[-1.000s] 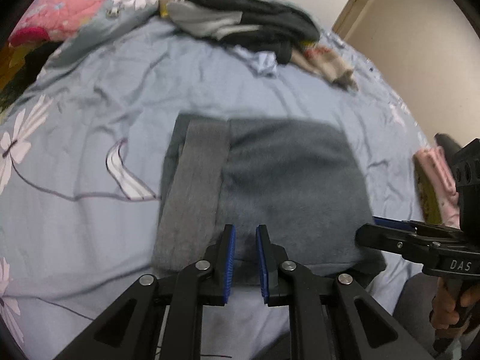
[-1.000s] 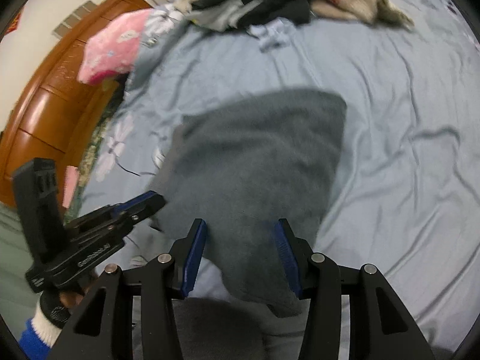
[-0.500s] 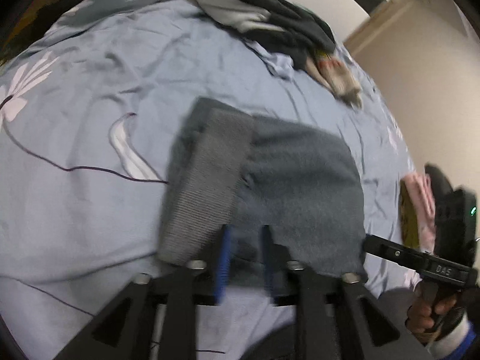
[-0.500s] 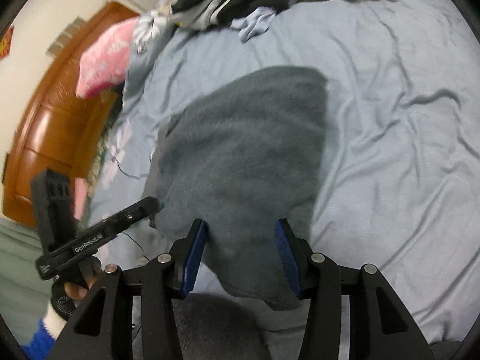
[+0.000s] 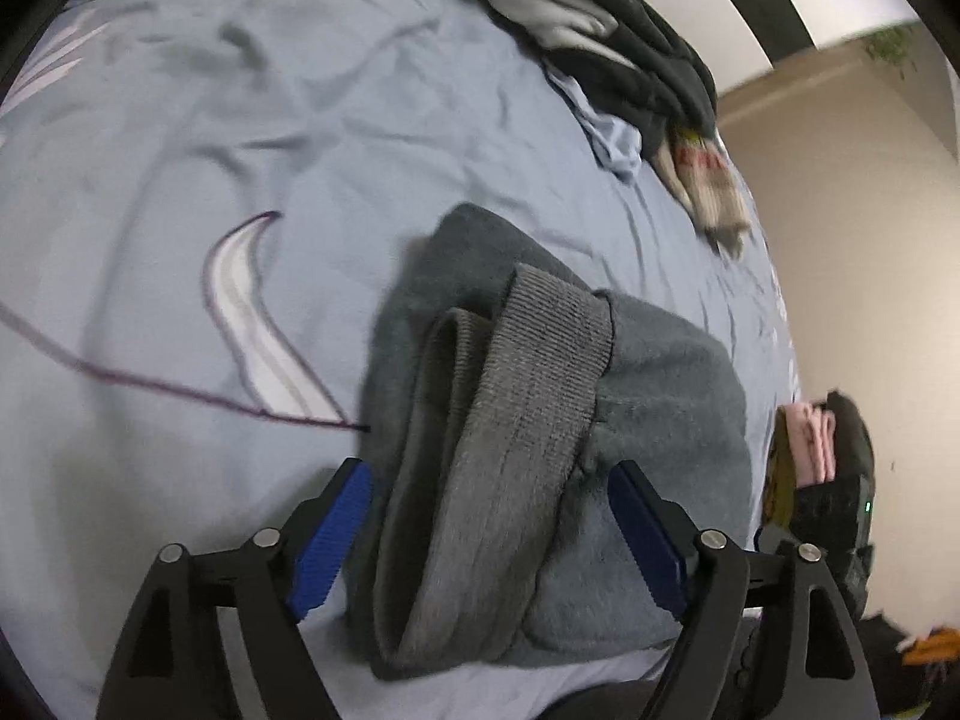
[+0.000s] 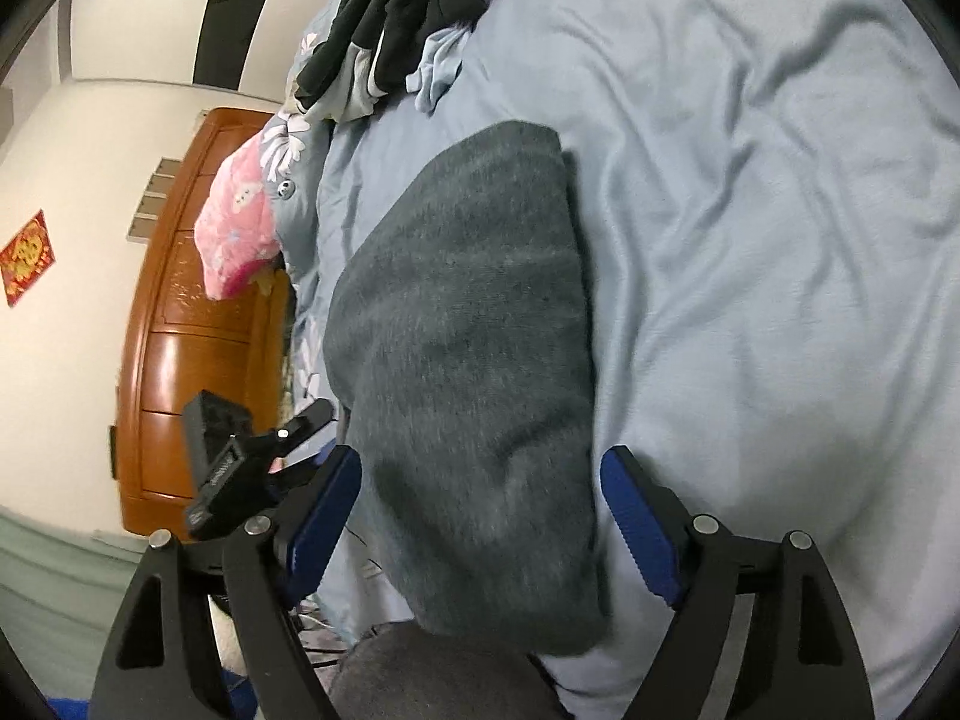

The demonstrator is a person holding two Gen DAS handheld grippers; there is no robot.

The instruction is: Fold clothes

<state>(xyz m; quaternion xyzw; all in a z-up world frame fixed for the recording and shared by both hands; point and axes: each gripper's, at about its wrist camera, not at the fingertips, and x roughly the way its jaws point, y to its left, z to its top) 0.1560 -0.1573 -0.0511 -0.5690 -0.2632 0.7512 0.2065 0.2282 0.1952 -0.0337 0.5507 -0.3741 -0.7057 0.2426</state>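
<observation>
Across both wrist views spreads a bed under a pale blue sheet (image 5: 180, 120), wrinkled and printed with a white petal outlined in purple (image 5: 252, 324). Behind the bed, in the right wrist view, stand a cream wall and a brown wooden cabinet (image 6: 180, 312), with a pink plush cushion (image 6: 237, 234) at the bed's edge before it. On the sheet close to the cameras lies the folded grey fleece garment (image 5: 648, 396), its ribbed waistband (image 5: 528, 420) doubled over on top and running toward the left gripper; from the right wrist view the same garment shows as a smooth dark grey slab (image 6: 474, 324). At the far end of the bed sits a heap of unfolded clothes (image 5: 612, 30), dark, grey and light blue pieces tangled together, with a beige printed one trailing off it. A small stack of folded pink and dark clothes (image 5: 813, 444) rests near the bed's right edge. The left gripper (image 5: 489, 534) has its blue-padded jaws opening, wide apart on either side of the waistband end and not pressing it. The right gripper (image 6: 480, 516) likewise has its jaws opening, straddling the garment's near edge without clamping it.
</observation>
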